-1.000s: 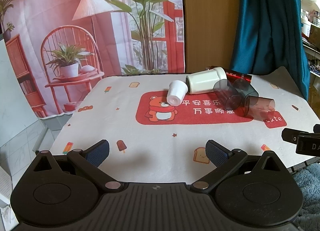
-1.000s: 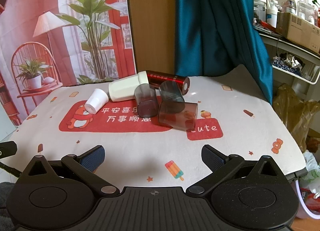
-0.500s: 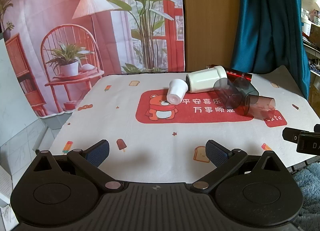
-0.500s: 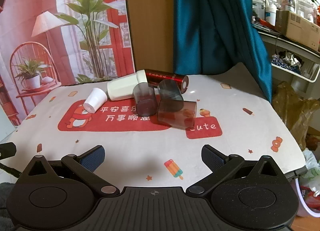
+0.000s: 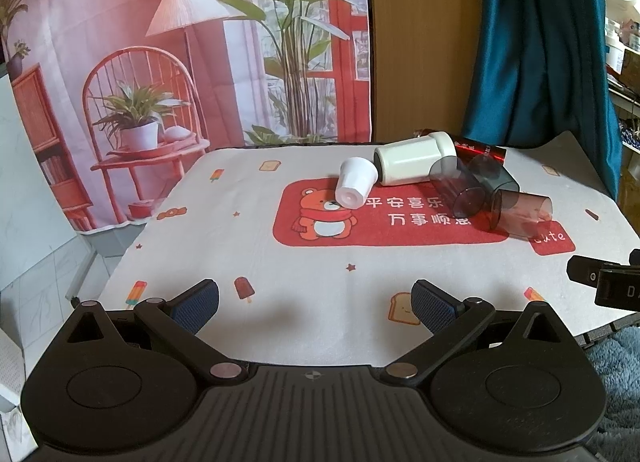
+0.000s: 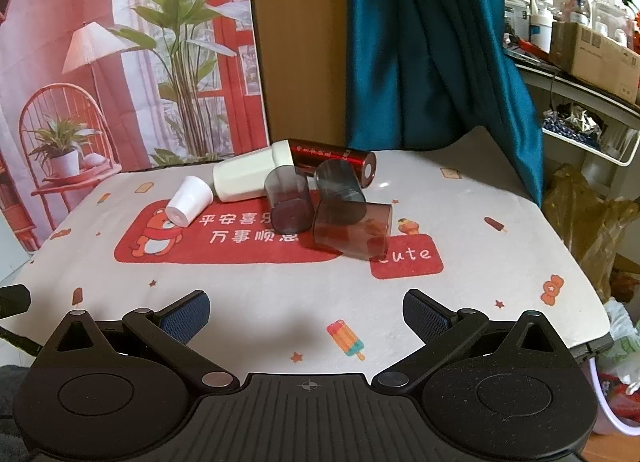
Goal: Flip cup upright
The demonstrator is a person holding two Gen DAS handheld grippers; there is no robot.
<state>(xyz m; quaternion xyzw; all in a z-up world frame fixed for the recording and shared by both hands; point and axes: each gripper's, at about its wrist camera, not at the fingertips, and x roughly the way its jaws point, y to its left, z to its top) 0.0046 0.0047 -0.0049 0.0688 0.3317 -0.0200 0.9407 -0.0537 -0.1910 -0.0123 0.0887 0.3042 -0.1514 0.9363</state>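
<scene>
Several cups lie on their sides in a cluster at the far middle of the table mat (image 5: 280, 274). A small white cup (image 5: 356, 187) (image 6: 189, 201) lies leftmost. A larger cream cup (image 5: 414, 164) (image 6: 250, 178) lies behind it. Three smoky transparent cups (image 5: 460, 192) (image 6: 289, 204) (image 6: 352, 231) and a dark red tube-shaped cup (image 6: 332, 156) lie to the right. My left gripper (image 5: 315, 306) is open and empty over the mat's near edge. My right gripper (image 6: 306, 314) is open and empty, also at the near edge.
A printed backdrop (image 5: 180, 62) hangs behind the table. A teal curtain (image 6: 432, 42) hangs at the back right. Cluttered shelves (image 6: 580, 54) and a bag (image 6: 588, 222) stand right of the table. The right gripper's body (image 5: 604, 286) shows at the left view's right edge.
Both grippers have drifted slightly; the cups sit a little lower in the right view. Nothing was touched and the jaws stayed open.
</scene>
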